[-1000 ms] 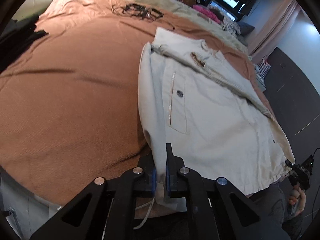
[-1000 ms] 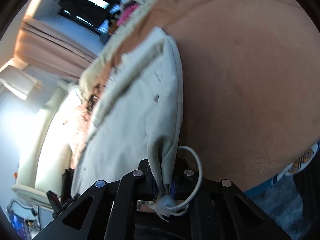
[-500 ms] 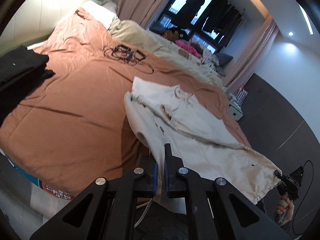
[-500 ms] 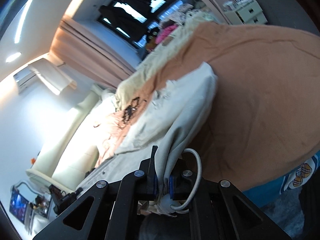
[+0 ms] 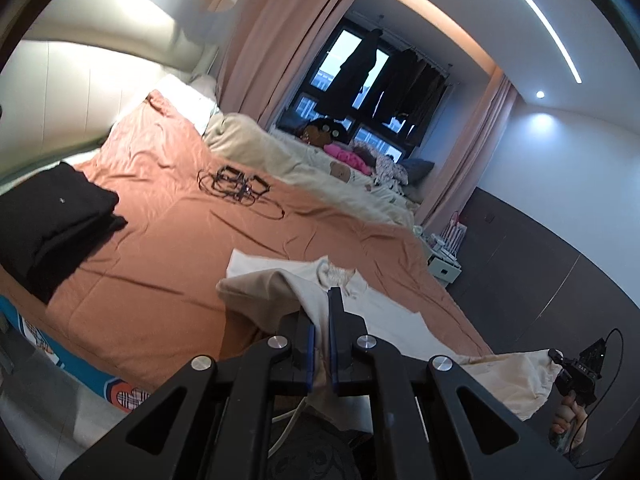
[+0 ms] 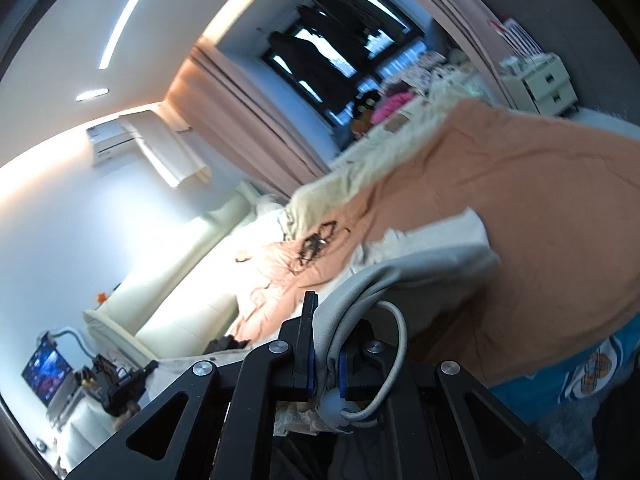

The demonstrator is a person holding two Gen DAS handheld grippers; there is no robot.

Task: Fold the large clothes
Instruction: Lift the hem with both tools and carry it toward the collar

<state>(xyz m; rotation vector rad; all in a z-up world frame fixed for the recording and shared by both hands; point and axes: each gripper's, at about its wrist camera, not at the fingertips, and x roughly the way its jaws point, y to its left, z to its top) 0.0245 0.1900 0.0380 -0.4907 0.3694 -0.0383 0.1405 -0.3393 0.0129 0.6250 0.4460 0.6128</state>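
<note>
1. Left gripper (image 5: 321,354) clenched on one hem corner of the cream jacket (image 5: 384,320); right gripper (image 6: 327,372) clenched on the other, drawstring (image 6: 394,360) looped beside it.
2. Hem is raised; collar end lies on the orange bed (image 5: 160,240). Fold not yet laid.
3. Open sheet ahead; black folded pile (image 5: 56,216) and cables (image 5: 236,190) well apart.

We are looking at a bed (image 5: 168,264) wearing a rust-orange cover. Folded black clothes (image 5: 52,220) are lying at its nine o'clock edge, tangled black cables (image 5: 240,190) toward twelve, a beige blanket (image 5: 288,160) beyond them, and the cream jacket (image 5: 280,280) is partly resting at six o'clock.
</note>
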